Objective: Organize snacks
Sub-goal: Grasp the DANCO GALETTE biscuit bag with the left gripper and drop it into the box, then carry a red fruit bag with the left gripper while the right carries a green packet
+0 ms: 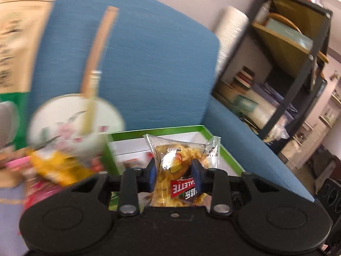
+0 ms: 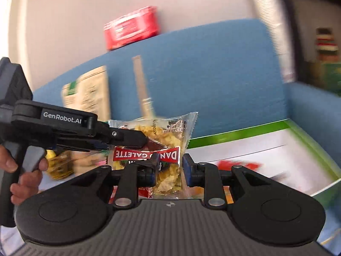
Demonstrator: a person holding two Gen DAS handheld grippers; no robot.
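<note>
Each hand-held gripper is matte black plastic: two round discs on a broad body, slanted link arms with silver pins, blue pads on the fingers [image 1: 195, 171]. The left hand-held gripper [image 2: 147, 141] bears white "GenRobot.AI" lettering and a grey handle, gripped by a bare hand [image 2: 20, 176].

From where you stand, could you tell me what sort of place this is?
Probably a lounge or office corner: a blue sofa fills the background, a dark shelf rack of boxes stands beside it, and a green-rimmed box rests on the seat.
</note>
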